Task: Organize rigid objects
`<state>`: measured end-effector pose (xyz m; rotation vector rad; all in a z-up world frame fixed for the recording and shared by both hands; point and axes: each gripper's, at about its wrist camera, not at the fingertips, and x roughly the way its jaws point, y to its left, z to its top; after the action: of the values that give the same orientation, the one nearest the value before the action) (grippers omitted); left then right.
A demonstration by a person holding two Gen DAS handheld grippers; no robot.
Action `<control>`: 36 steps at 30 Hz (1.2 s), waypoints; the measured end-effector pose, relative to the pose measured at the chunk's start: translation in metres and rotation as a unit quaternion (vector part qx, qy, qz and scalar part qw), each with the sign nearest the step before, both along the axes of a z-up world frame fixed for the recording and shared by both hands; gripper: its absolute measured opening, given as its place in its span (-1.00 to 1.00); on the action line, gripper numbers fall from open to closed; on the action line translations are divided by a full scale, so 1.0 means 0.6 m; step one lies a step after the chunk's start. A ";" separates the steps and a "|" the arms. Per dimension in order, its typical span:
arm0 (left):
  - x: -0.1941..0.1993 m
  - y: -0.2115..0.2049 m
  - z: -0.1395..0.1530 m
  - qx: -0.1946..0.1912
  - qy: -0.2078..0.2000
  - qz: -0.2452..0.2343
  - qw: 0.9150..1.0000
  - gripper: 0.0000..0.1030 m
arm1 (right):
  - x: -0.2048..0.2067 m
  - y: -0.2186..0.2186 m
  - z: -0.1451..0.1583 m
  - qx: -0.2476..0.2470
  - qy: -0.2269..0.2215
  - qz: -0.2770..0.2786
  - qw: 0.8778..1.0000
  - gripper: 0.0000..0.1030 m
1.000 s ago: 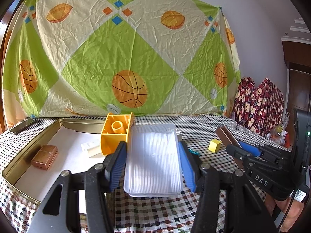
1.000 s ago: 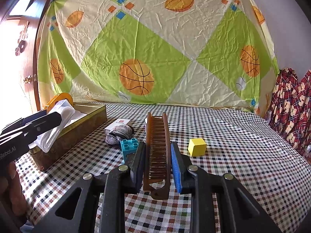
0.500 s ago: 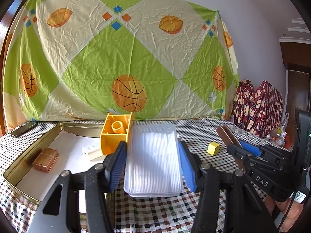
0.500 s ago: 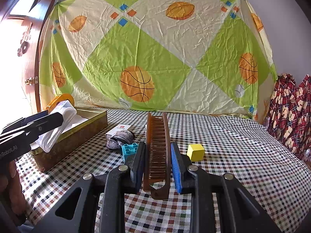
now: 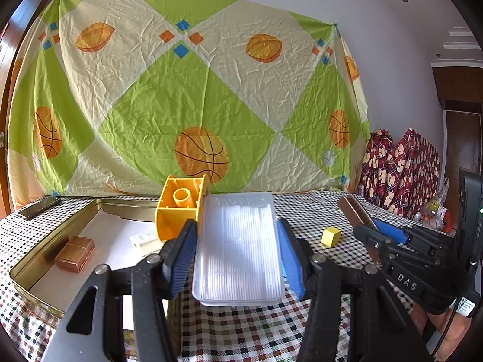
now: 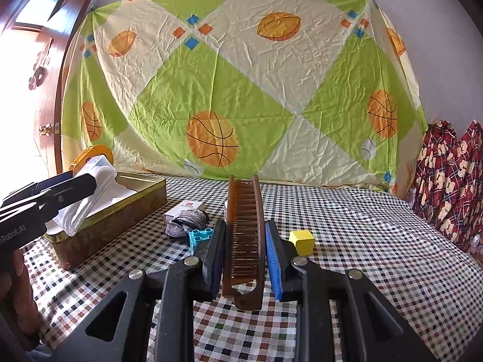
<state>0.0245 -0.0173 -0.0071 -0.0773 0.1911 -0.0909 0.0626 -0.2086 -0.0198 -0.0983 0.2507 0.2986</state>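
Comb gripped by right tongs, marked "DAS"; left tongs, marked "Robot.AI", grip clear box. Copper block visible in left view only.

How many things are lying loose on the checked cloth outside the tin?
5: yellow cube, blue brick, grey bundle, white box, phone beyond the tin. Others may be hidden.
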 end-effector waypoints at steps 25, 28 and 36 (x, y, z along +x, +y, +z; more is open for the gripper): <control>-0.028 0.008 -0.002 0.019 -0.033 0.014 0.999 0.03 | -0.018 0.044 0.003 -0.004 -0.017 0.018 1.000 -0.47; -0.031 0.011 -0.001 0.021 -0.036 0.017 0.999 0.03 | -0.022 0.058 0.002 -0.008 -0.018 0.026 0.999 -0.47; -0.035 0.025 0.000 0.016 -0.038 0.021 0.999 0.03 | -0.026 0.078 0.000 -0.011 -0.018 0.033 0.999 -0.47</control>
<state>0.0033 -0.0026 -0.0073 -0.0457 0.1139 -0.0490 0.0471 -0.1618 -0.0197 -0.1337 0.2155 0.3595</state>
